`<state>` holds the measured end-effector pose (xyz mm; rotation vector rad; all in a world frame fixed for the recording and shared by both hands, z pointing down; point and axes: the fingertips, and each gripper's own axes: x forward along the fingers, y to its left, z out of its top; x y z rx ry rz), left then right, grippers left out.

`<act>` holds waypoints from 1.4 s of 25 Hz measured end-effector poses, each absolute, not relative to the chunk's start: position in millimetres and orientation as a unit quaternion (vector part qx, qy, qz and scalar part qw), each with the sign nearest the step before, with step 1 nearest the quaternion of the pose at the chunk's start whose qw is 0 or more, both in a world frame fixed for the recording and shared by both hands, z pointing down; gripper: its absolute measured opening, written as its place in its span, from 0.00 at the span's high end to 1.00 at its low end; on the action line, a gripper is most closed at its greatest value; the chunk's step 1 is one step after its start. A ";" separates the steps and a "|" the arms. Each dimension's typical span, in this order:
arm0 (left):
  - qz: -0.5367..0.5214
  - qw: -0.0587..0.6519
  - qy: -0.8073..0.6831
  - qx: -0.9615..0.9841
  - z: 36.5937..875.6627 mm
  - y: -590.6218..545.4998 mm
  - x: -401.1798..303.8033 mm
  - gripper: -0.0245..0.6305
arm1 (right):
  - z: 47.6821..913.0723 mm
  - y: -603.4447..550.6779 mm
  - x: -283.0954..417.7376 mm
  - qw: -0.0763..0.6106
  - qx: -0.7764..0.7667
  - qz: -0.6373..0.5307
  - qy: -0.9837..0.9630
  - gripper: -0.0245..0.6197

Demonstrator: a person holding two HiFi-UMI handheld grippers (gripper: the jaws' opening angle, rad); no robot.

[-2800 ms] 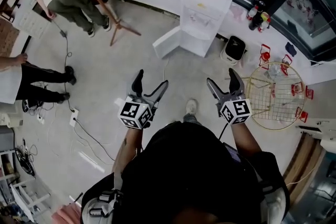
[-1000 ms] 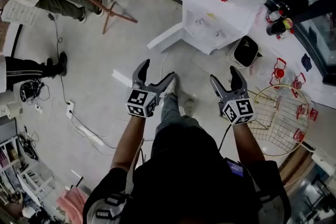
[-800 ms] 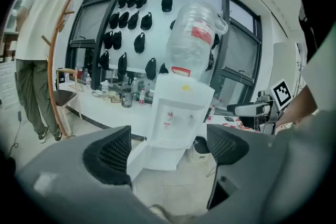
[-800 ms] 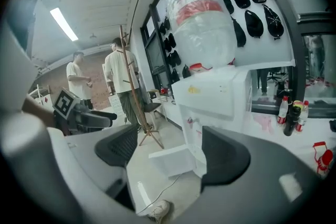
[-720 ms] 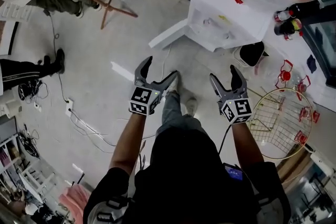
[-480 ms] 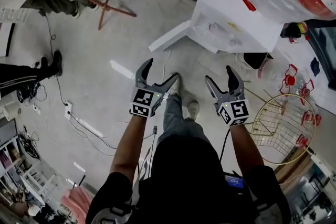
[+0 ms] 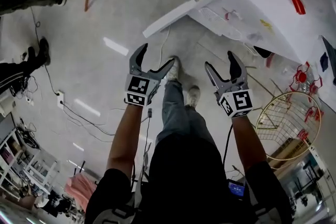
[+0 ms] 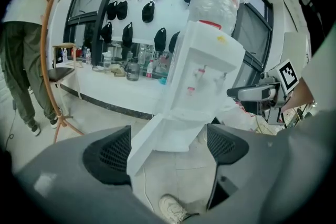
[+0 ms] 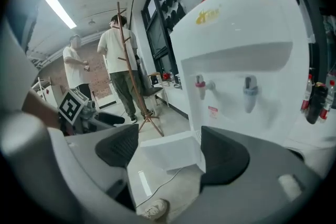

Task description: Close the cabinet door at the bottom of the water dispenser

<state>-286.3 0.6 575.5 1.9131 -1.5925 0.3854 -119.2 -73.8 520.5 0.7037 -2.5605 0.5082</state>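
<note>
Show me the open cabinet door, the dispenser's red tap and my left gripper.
cabinet door [image 7: 170, 18]: head view, middle of the swung-out white panel.
red tap [image 9: 200, 85]: right gripper view, on the tap's body.
left gripper [image 7: 156, 56]: head view, midway between its open jaws' tips.

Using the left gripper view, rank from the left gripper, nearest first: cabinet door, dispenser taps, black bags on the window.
1. Cabinet door, swung open, low centre.
2. Dispenser taps, centre, above it.
3. Black bags, upper left, behind the counter.
</note>
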 end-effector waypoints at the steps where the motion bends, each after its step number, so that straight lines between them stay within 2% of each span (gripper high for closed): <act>1: 0.147 0.313 -0.600 0.721 585.8 -0.6 -287.6 0.28 | 529.7 -75.1 -122.2 0.221 0.252 0.187 -0.923 0.39; 5: 0.160 0.341 -0.590 0.714 626.0 0.3 -290.8 0.28 | 563.1 -74.1 -135.1 0.233 0.242 0.202 -0.920 0.39; 17: 0.179 0.366 -0.587 0.699 702.2 -7.1 -328.6 0.28 | 629.4 -52.4 -176.8 0.260 0.213 0.241 -0.911 0.39; 35: 0.232 0.385 -0.560 0.696 777.9 -13.4 -357.8 0.27 | 656.5 -65.7 -184.0 0.270 0.244 0.257 -0.895 0.41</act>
